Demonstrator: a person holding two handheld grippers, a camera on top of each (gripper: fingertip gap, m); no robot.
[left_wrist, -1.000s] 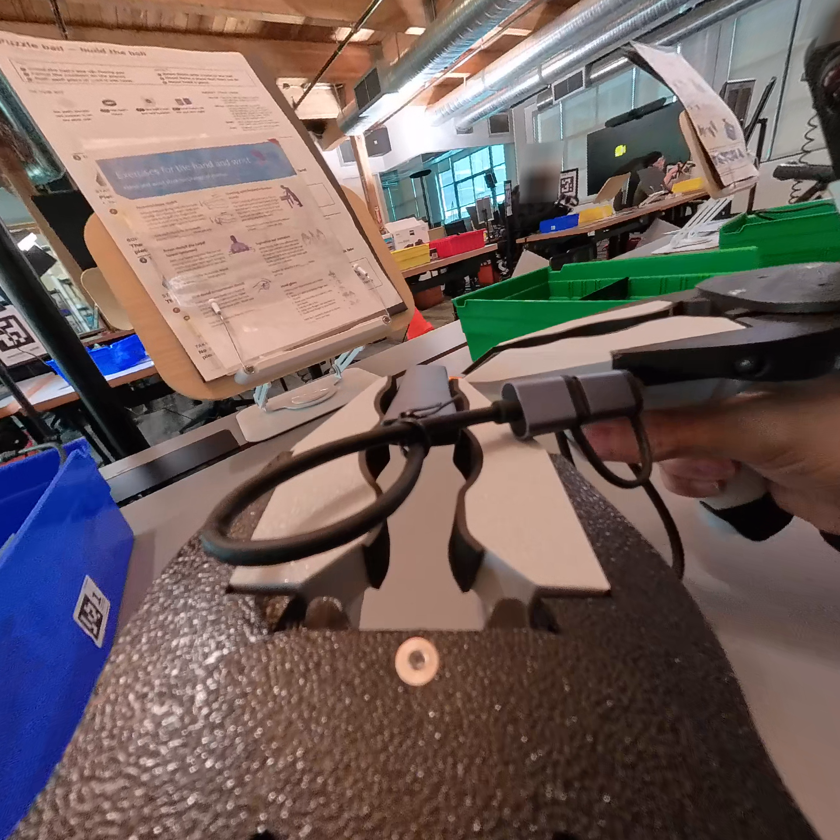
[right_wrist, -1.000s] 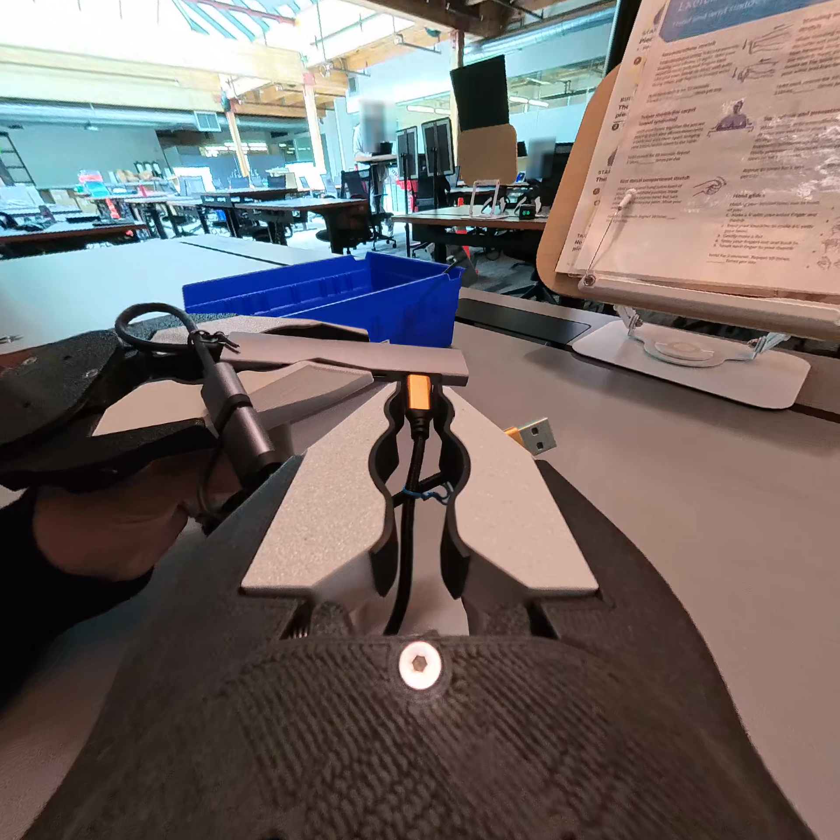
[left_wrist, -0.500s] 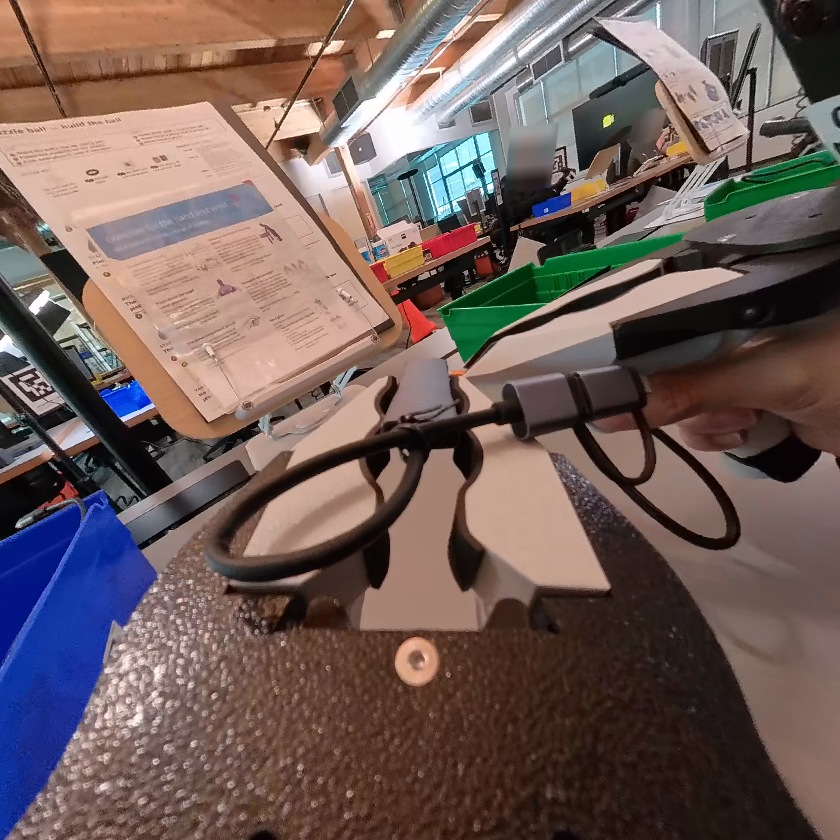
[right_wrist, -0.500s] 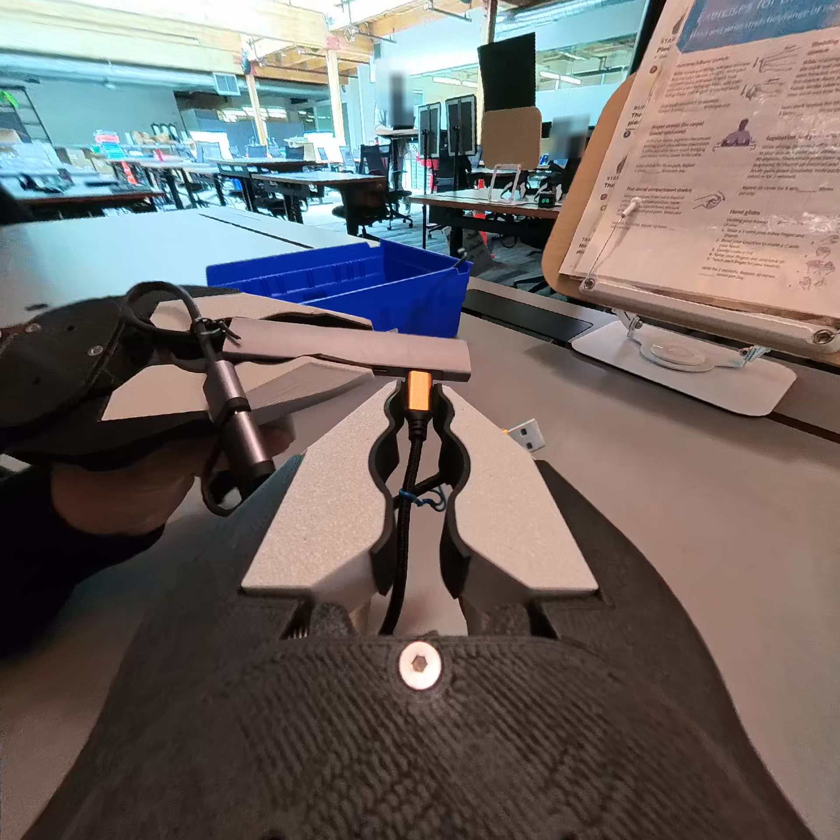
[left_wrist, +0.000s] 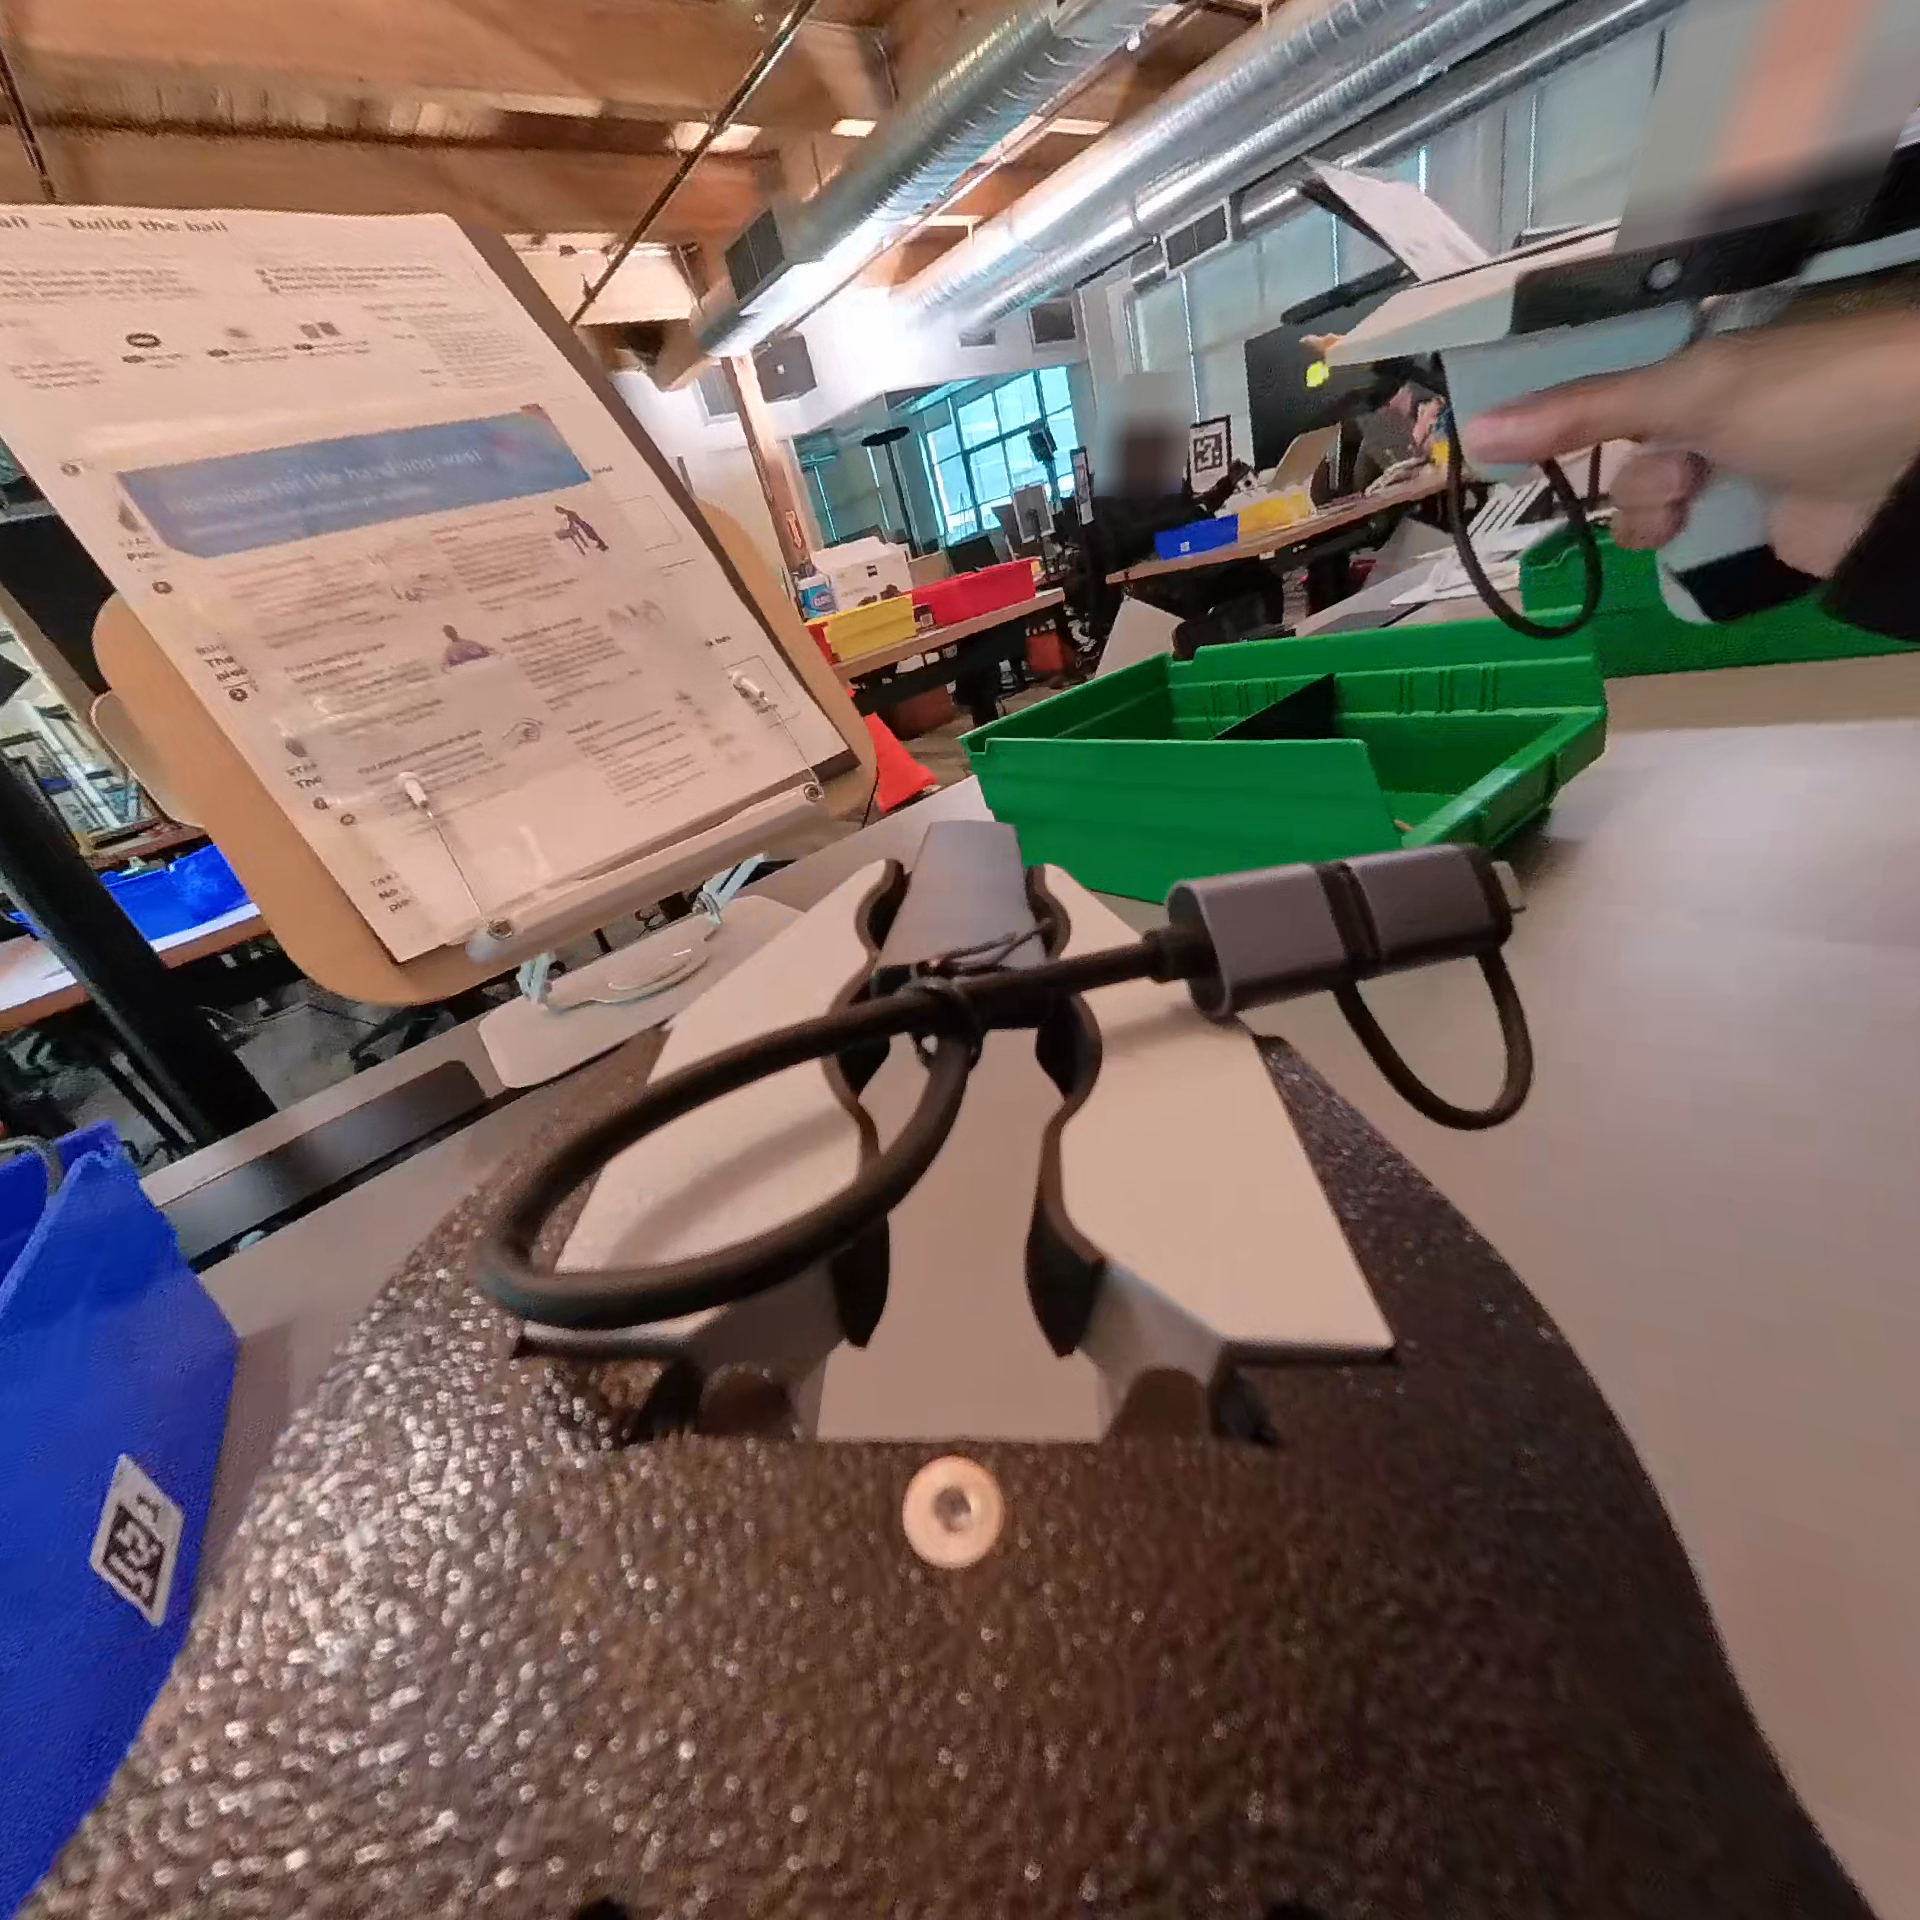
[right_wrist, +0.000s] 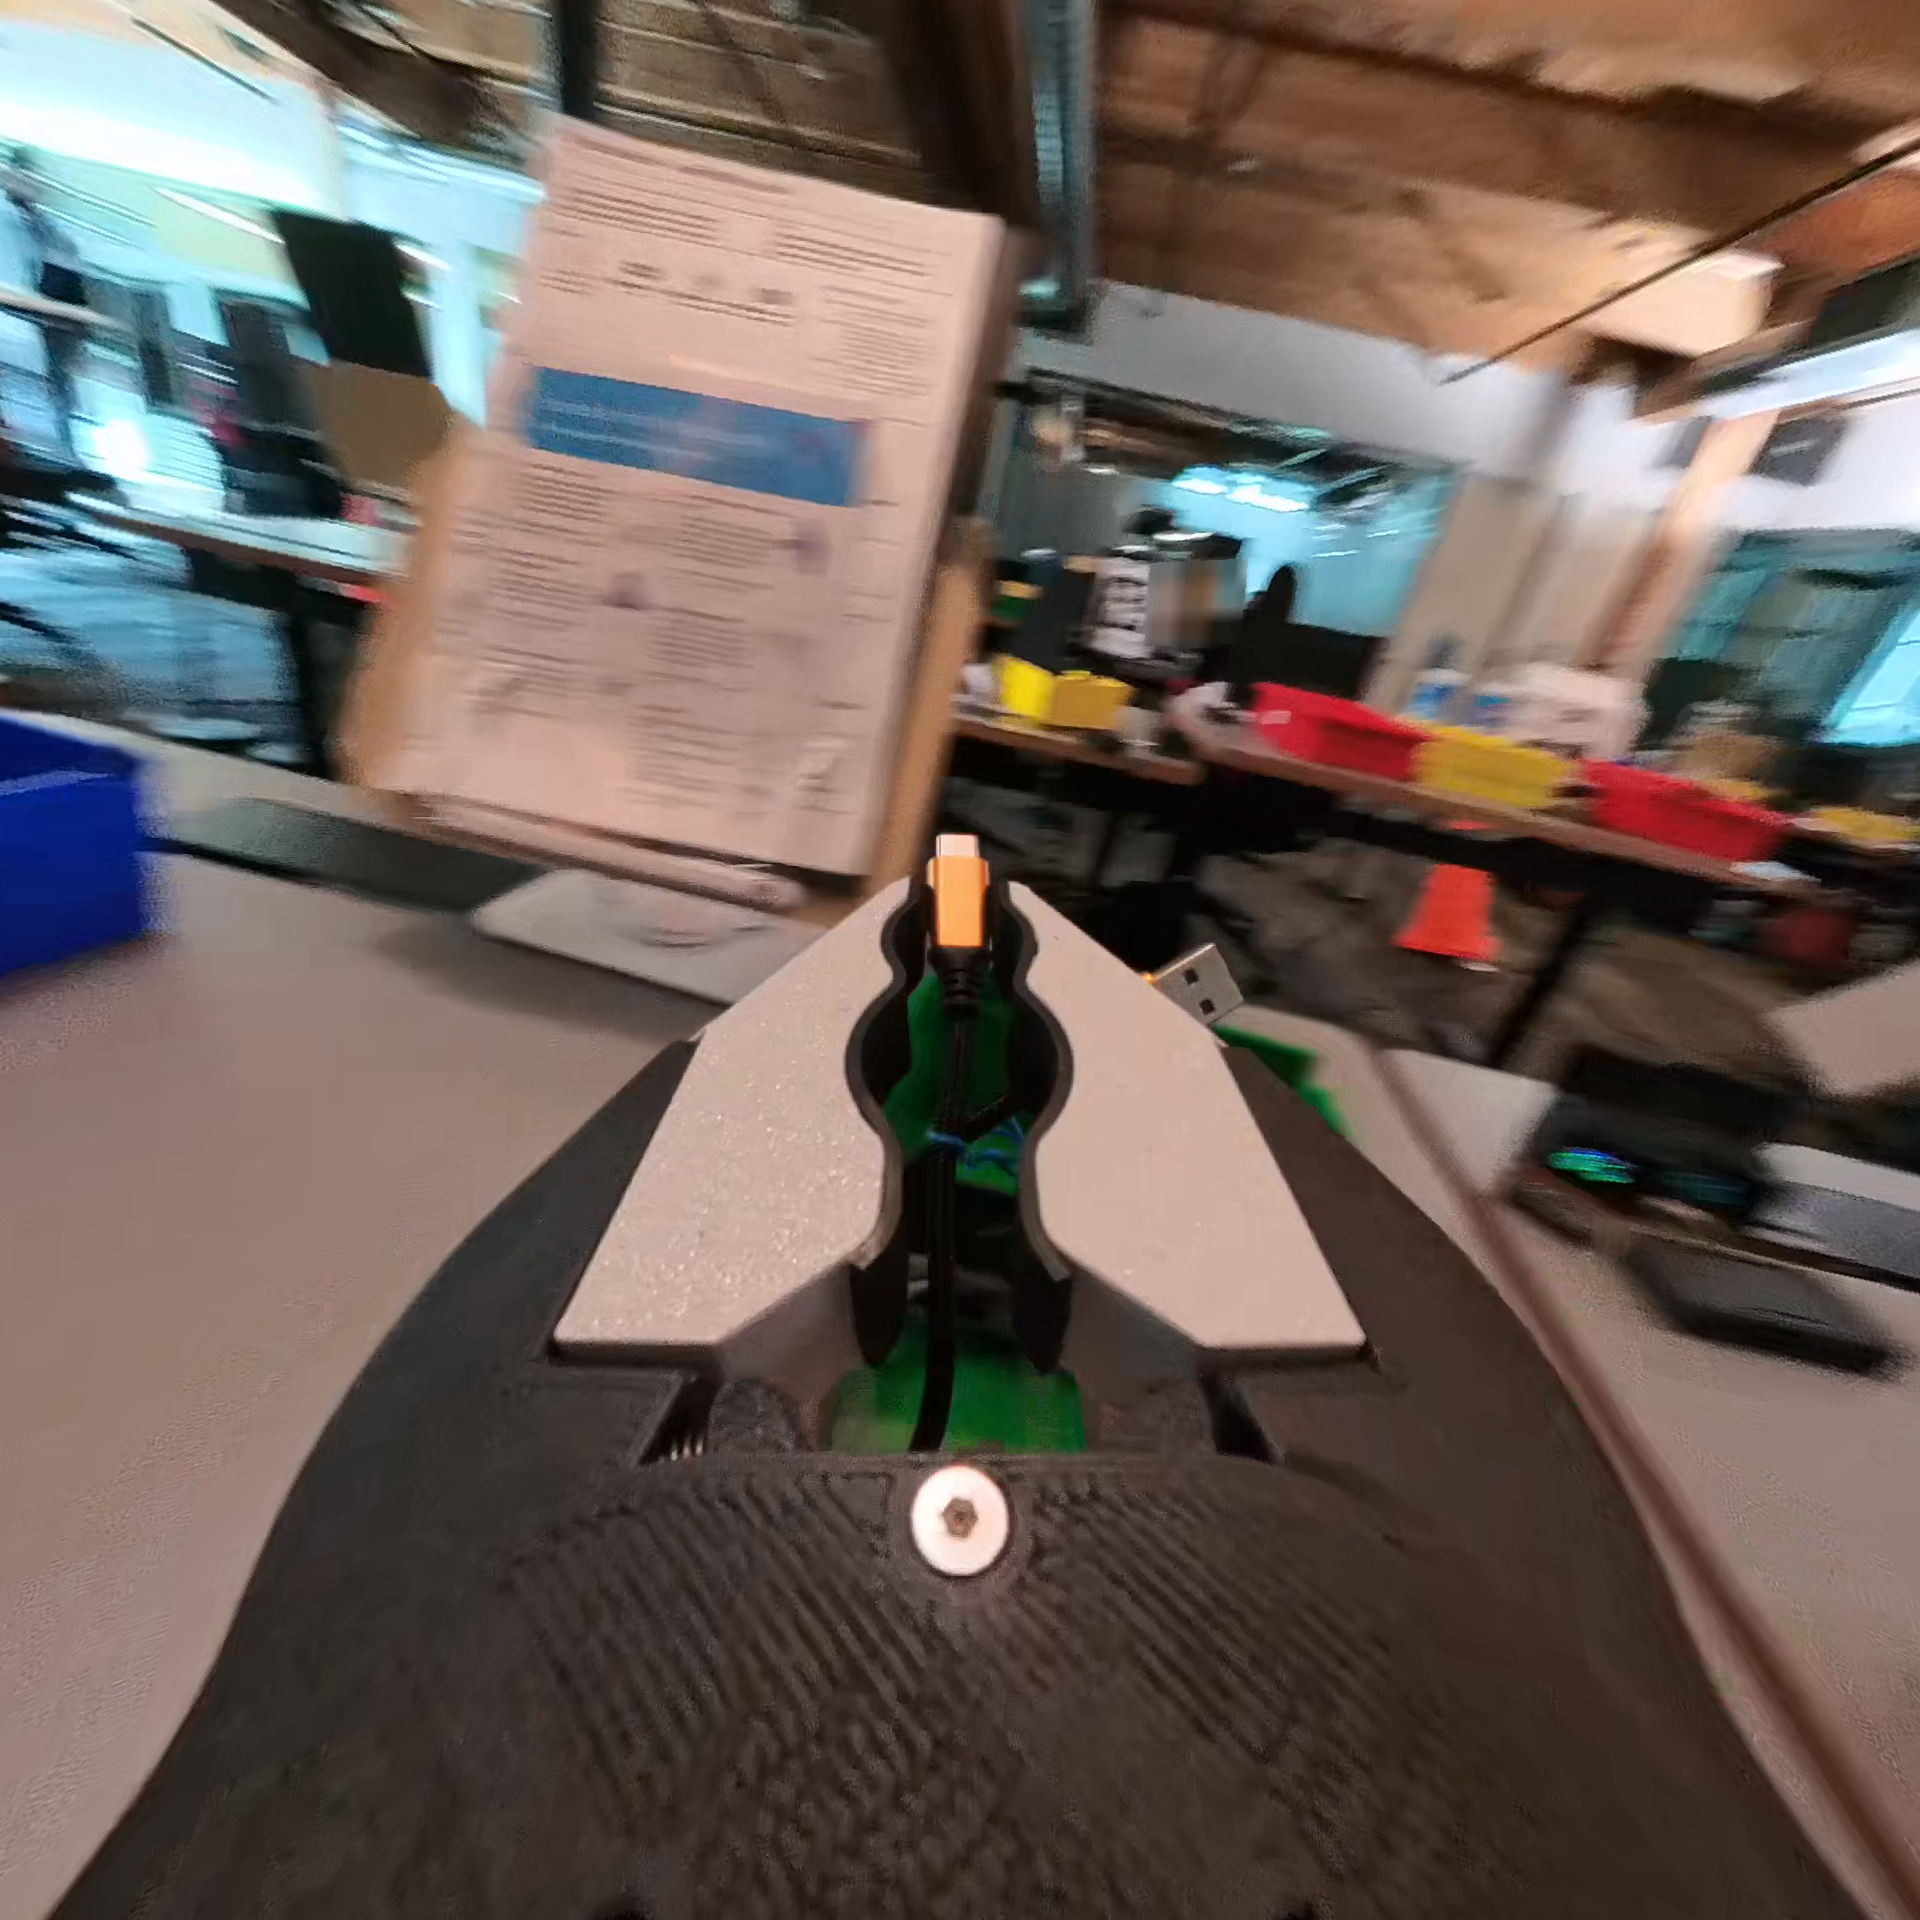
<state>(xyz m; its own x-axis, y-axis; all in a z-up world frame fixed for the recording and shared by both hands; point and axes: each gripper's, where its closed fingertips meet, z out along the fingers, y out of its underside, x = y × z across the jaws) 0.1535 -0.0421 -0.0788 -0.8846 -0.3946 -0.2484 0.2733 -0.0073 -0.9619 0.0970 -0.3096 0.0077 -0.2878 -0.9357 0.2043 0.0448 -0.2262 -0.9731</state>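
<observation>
Our left gripper (left_wrist: 961, 914) is clamped on a slim dark-grey slab-shaped hub (left_wrist: 961, 883), held edge-on at the fingertips. The hub's short black cable (left_wrist: 727, 1174) loops over the left finger, and its grey capped plug (left_wrist: 1340, 925) sticks out to the right above the grey tabletop (left_wrist: 1714, 1039). Our right gripper (right_wrist: 961, 904) is clenched on an orange-sleeved cable plug (right_wrist: 958, 899), metal tip pointing forward; its black braided cord (right_wrist: 940, 1247) runs back between the fingers, and a silver flat plug (right_wrist: 1200, 982) pokes out beside the right finger.

With both tools loaded and well apart, we judge it best to keep the squeeze steady, hold the hub level, and keep the loose loop from snagging a finger.

The left wrist view shows the green plastic bin (left_wrist: 1299, 758) whole, with its black divider, and the right tool held high beside a hand (left_wrist: 1704, 436). It also shows the paper sheet on a wooden stand (left_wrist: 416, 582) sharply. The right wrist view is motion-blurred. It gives only green slivers of the bin beneath the fingers, but it alone shows the orange plug's tip.
</observation>
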